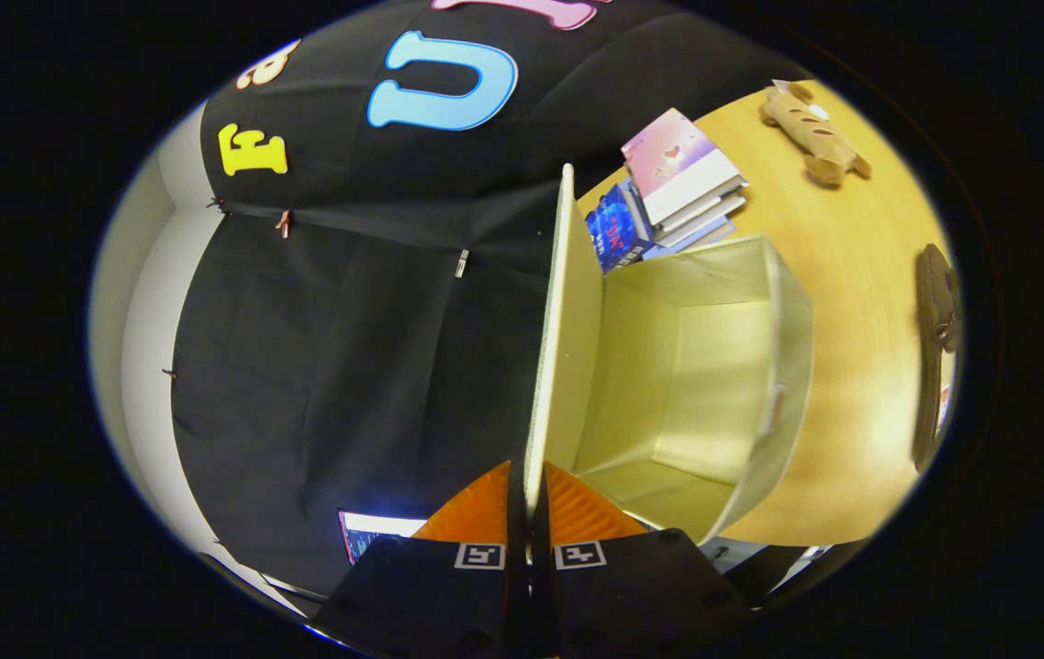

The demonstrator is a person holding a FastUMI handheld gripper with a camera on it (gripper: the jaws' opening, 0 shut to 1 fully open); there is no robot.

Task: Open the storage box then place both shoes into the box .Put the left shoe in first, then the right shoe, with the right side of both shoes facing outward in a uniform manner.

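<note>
Lid (564,339) of storage box (714,384) pinched edge-on between orange fingers (485,513), long axis running from fingers toward frame top. Box opening faced toward camera, centre-right, on tabletop (851,275). Book stack (677,183) beyond box; cover writing unreadable. Dark shoe (935,348) seen at right.

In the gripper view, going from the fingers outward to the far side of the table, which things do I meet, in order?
gripper, shut on the raised lid → open storage box → stack of books → plush toy.
</note>
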